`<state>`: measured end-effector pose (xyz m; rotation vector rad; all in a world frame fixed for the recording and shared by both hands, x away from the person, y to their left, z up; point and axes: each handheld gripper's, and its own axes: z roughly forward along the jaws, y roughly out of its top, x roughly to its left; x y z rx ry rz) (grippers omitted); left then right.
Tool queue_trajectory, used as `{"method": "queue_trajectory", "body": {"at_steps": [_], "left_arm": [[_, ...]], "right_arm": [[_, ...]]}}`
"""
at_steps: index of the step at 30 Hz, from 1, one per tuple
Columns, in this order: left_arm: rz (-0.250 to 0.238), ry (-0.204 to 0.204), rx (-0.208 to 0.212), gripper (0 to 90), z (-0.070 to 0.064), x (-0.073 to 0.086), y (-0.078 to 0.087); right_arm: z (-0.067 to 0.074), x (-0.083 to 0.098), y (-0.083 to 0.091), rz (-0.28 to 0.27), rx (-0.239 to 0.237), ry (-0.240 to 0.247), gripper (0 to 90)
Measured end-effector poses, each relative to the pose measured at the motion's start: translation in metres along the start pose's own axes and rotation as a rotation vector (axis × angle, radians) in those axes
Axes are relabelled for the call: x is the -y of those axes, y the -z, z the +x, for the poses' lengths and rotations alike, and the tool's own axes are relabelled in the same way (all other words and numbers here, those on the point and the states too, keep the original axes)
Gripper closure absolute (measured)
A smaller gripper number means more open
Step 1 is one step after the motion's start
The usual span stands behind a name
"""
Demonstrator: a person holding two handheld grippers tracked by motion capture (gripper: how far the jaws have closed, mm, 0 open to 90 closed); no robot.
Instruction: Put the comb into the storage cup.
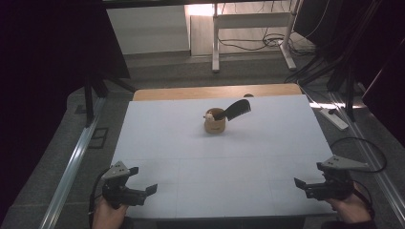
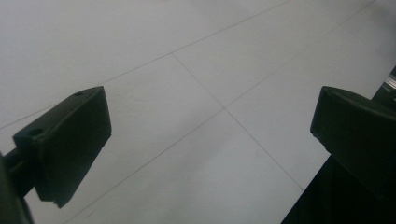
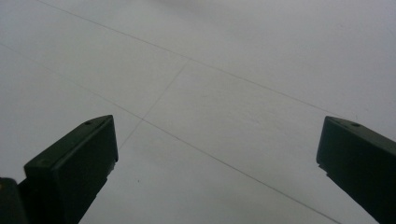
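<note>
Black angular left gripper (image 1: 143, 183), right gripper (image 1: 305, 187), round wooden holder (image 1: 215, 121), matte white table (image 1: 191, 138)

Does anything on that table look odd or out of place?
Only mildly: the black spatula leans out of the small wooden holder, its blade hanging past the rim. Nothing looks spilled or broken. The left gripper and right gripper rest open, apart.

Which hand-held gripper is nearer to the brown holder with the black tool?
Roughly equal, the left marginally nearer. The brown holder stands mid-table; left hand-held gripper at its near-left, right hand-held gripper at its near-right.
</note>
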<state>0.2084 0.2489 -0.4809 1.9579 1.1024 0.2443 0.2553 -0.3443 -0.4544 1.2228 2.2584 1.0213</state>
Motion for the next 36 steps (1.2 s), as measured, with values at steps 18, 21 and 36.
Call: {"method": "queue_trajectory", "body": {"at_steps": [18, 21, 36], "left_arm": [[0.006, -0.001, -0.012, 0.0, 0.001, 0.001, 0.001], [0.016, -0.009, -0.020, 0.0, 0.000, 0.001, 0.000], [0.022, -0.005, -0.021, 0.0, 0.000, 0.000, -0.001]], "right_arm": [[-0.004, 0.012, 0.005, 0.051, 0.051, 0.002, 0.0], [-0.004, 0.013, 0.006, 0.060, 0.059, 0.004, 0.0], [-0.004, 0.013, 0.000, 0.170, 0.096, -0.010, 0.0]]}}
